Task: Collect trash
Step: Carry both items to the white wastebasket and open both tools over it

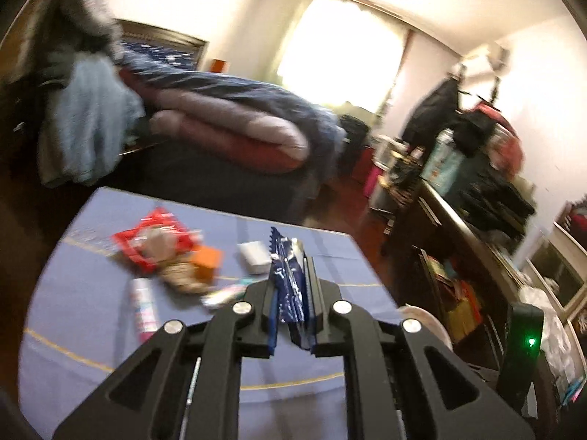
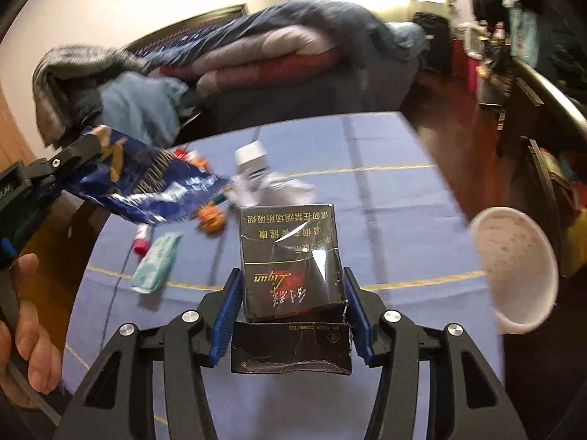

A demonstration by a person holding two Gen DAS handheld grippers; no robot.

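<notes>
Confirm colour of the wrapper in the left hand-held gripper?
Dark blue wrapper with gold and silver print; clearest in the right wrist view.

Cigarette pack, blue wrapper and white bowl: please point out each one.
Cigarette pack (image 2: 291, 256), right wrist view, front face.
Blue wrapper (image 1: 288, 286), left wrist view, middle of the foil.
White bowl (image 2: 513, 256), right wrist view, inside wall.

The left claw (image 1: 290, 286) fills the lower middle of its own view, its black fingers pressed nearly together on a blue foil wrapper (image 1: 288, 282). In the right wrist view it enters from the left edge, held by a bare hand (image 2: 27, 326). The right claw (image 2: 291, 289), lower centre, points downward, its blue pads (image 2: 227, 315) clamping a dark cigarette pack (image 2: 291, 260).
</notes>
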